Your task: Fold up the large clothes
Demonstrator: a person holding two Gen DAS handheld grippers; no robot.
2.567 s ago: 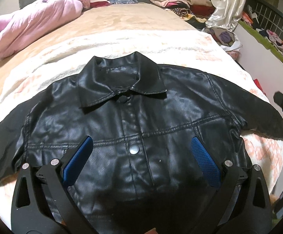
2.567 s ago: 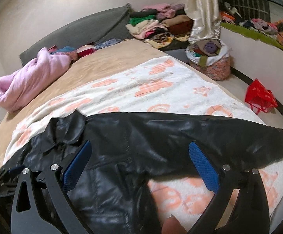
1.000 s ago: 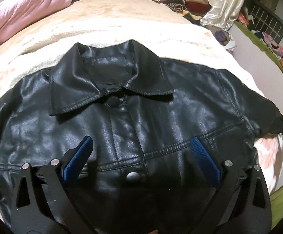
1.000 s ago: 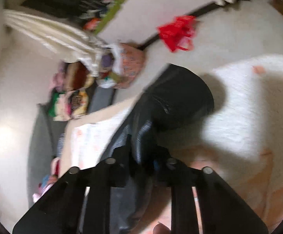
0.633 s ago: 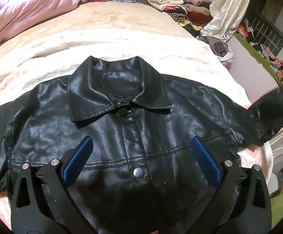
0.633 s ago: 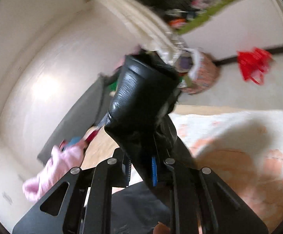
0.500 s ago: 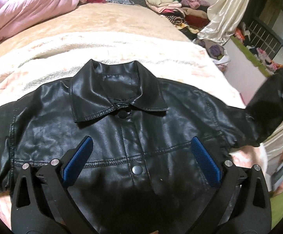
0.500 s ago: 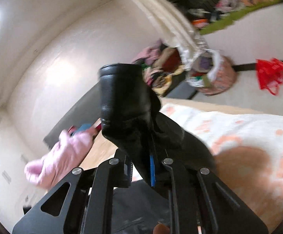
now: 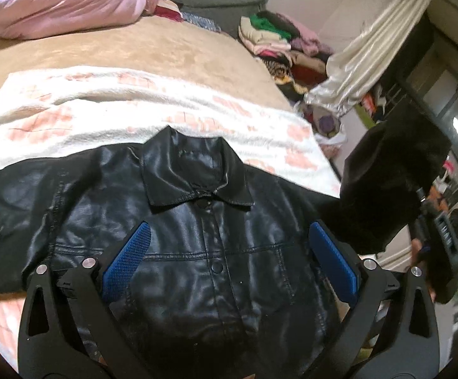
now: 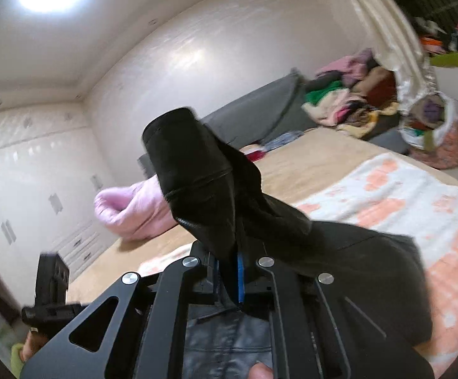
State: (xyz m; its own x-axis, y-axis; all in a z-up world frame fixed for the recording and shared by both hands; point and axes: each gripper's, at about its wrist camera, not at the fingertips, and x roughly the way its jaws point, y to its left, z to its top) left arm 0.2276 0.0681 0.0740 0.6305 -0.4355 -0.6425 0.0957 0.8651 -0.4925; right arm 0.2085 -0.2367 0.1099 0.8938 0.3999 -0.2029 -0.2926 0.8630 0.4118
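A black leather jacket (image 9: pixel 203 246) lies face up on the bed, collar away from me, buttons shut. My left gripper (image 9: pixel 229 252) is open and hovers over the jacket's chest, holding nothing. My right gripper (image 10: pixel 230 271) is shut on the jacket's right sleeve (image 10: pixel 197 170) and holds it raised above the bed, the cuff pointing up. That raised sleeve (image 9: pixel 386 186) and the right gripper (image 9: pixel 424 221) show at the right edge of the left wrist view. The left sleeve (image 9: pixel 4 202) lies flat, stretched to the left.
The jacket rests on a white blanket with orange patches (image 9: pixel 102 101) over a tan bed cover (image 9: pixel 134 44). A pink quilt (image 9: pixel 61 0) lies at the bed's far side. A clothes pile (image 9: pixel 279 38) and a stuffed bag (image 10: pixel 434 129) stand beyond the bed's right edge.
My right gripper, shut on the sleeve, has lifted it higher and carried it in over the jacket. My left gripper stays open, its view tilted slightly right.
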